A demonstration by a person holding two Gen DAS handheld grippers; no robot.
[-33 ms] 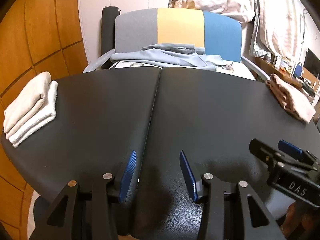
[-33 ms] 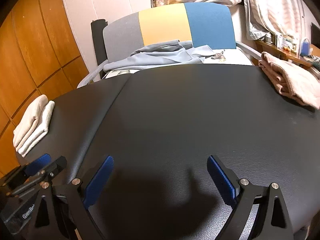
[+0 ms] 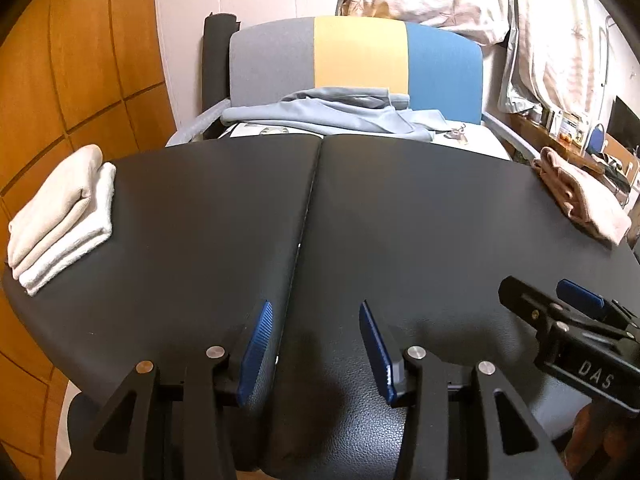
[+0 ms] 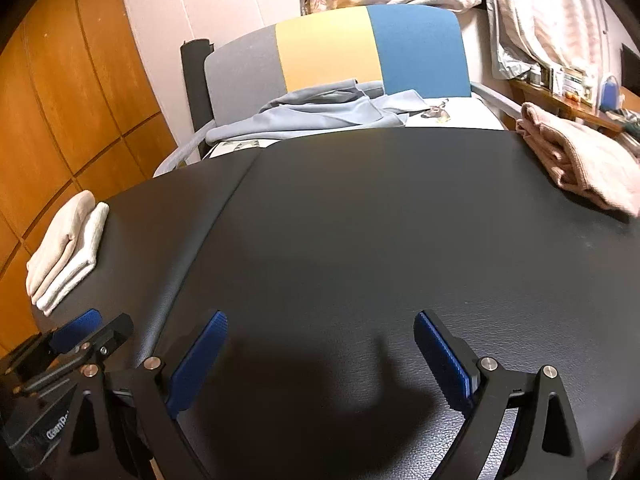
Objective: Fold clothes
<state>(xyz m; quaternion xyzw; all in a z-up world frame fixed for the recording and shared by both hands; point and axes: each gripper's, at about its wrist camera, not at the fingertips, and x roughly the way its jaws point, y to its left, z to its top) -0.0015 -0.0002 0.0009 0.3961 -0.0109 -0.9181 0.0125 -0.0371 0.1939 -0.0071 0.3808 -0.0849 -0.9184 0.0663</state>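
Between garments: both tongs hover empty over the near edge of the black padded worktop. The left tongs stand partly parted with nothing between the blue pads, straddling the seam that divides the worktop into two panels; the right tongs are spread wide, likewise released. Folded work lies at the margins: a cream and white folded stack at the left end and a pink folded cloth at the far right corner. The next piece, judged from the layout, is the light blue garment, which lies crumpled on the seat of the chair just beyond the far edge of the worktop, well apart from both tongs. The step in hand is therefore the fetch: both tongs must reach across the full depth of the worktop, close on the garment at two separated points such as shoulders or hem, and draw it back flat onto the centre. Room for this is generous, since the whole middle of the surface is bare; the limits are the far edge, over which the cloth must be lifted rather than dragged, the two finished piles at either side, and the centre seam, which may snag loose fabric.
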